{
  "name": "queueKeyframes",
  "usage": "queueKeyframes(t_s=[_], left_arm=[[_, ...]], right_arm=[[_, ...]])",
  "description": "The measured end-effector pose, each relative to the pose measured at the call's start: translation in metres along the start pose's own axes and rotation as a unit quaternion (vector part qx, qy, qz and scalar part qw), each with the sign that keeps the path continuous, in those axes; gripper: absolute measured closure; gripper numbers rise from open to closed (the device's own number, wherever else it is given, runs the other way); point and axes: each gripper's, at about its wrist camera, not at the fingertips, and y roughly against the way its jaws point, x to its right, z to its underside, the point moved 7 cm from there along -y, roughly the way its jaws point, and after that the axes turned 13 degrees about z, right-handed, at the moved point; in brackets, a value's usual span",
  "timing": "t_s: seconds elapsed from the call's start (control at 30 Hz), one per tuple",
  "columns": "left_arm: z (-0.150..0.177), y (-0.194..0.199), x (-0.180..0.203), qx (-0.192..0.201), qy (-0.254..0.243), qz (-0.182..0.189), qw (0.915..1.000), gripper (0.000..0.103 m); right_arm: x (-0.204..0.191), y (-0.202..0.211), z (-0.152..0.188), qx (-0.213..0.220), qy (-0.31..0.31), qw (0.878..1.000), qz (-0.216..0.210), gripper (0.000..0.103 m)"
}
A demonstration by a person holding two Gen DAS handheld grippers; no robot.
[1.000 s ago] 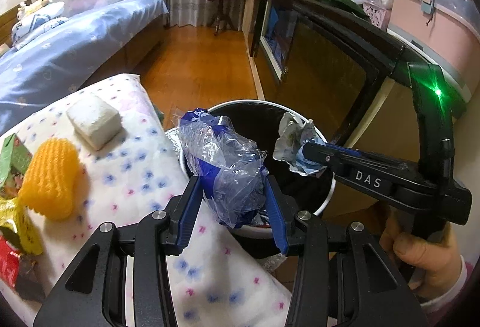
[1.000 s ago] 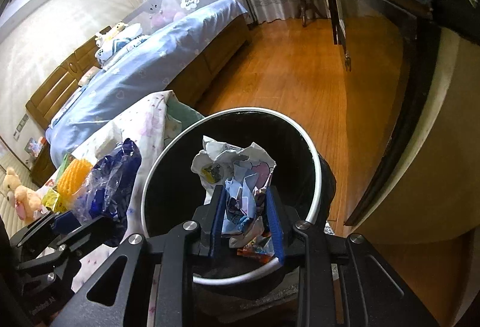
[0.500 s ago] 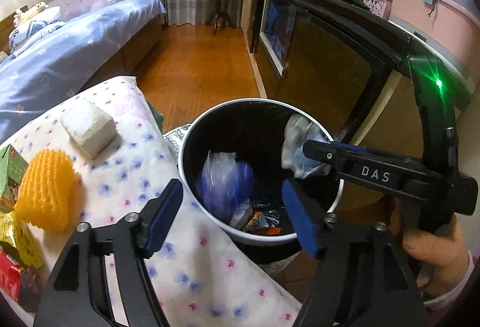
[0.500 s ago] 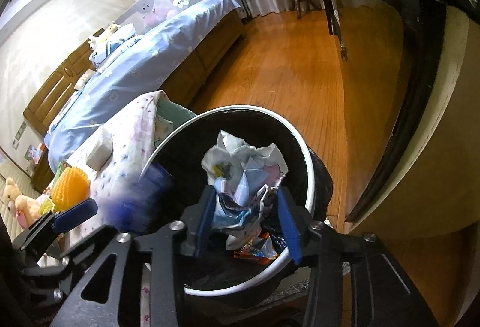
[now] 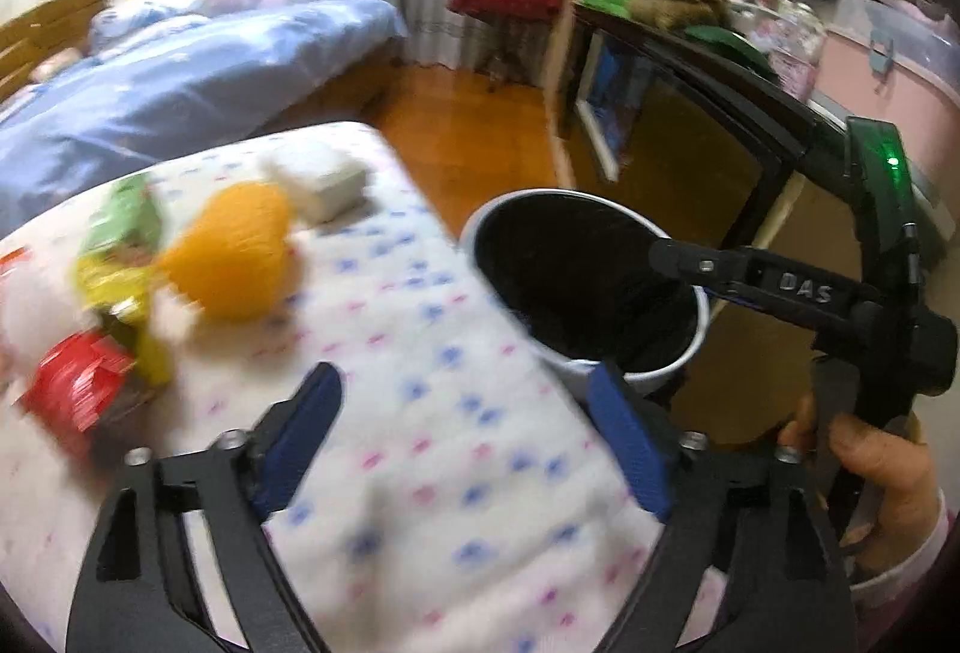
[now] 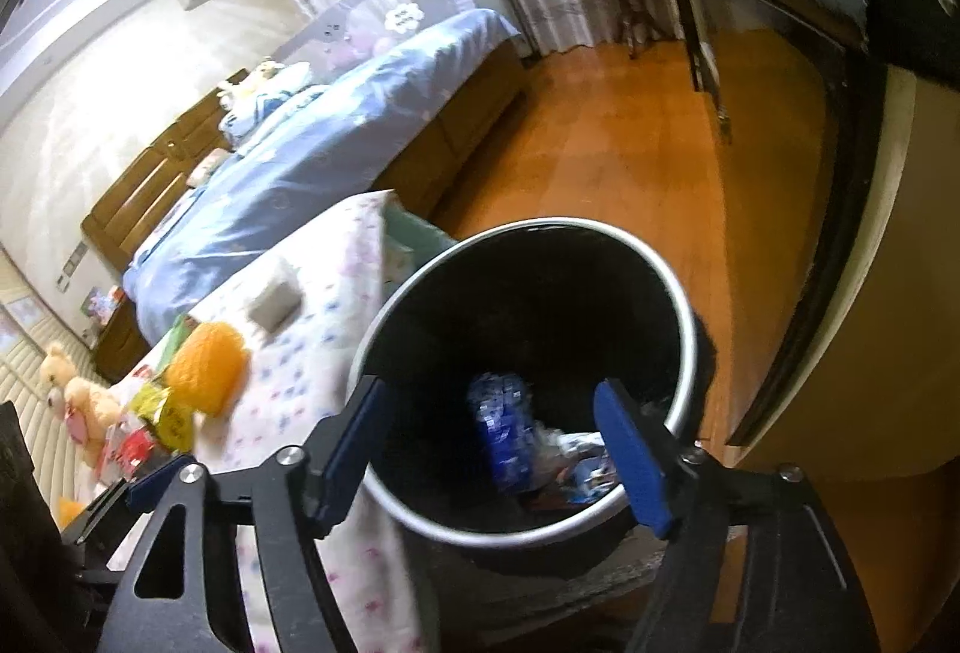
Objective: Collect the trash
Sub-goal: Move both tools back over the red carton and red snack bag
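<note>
A round trash bin (image 6: 672, 287) with a white rim and black inside stands on the floor beside the flowered table cover (image 5: 456, 473). In it lie a blue plastic bag (image 6: 501, 428) and crumpled paper (image 6: 579, 449). My right gripper (image 6: 498, 455) is open and empty just above the bin's near rim. My left gripper (image 5: 462, 449) is open and empty over the cover, left of the bin (image 5: 684, 353). On the cover lie an orange foam net (image 5: 231, 257), a white block (image 5: 324, 176), green (image 5: 123, 221), yellow (image 5: 108, 287) and red (image 5: 75, 389) wrappers.
A dark cabinet (image 5: 690, 125) stands close behind and right of the bin. A bed with a blue cover (image 6: 336, 137) lies beyond the table. Wooden floor (image 6: 636, 155) runs between them. Plush toys (image 6: 78, 389) sit at the far left.
Both grippers opened and dropped their loads into the bin: the blue bag from the left, the crumpled paper from the right. The left gripper has swung left over the cover.
</note>
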Motion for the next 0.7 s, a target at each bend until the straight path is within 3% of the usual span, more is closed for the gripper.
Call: queueKeyframes(t_s=[0.13,0.33,0.5,0.7], left_arm=[[0.017,0.032,-0.022,0.026,0.016,-0.036,0.9989,0.007],[0.036,0.066,-0.059,0.034,0.040,-0.102,0.9933,0.006],[0.047,0.087,-0.082,0.047,0.071,-0.103,0.9910,0.006],[0.062,0.110,-0.106,0.053,0.095,-0.133,0.9851,0.006]], right_arm=[[-0.021,0.009,0.012,-0.004,0.010,1.000,-0.021,0.025],[-0.059,0.019,0.033,-0.015,0.038,0.998,-0.051,0.025],[-0.092,0.023,0.048,-0.021,0.065,0.995,-0.072,0.025],[-0.128,0.027,0.068,-0.029,0.101,0.990,-0.094,0.025]])
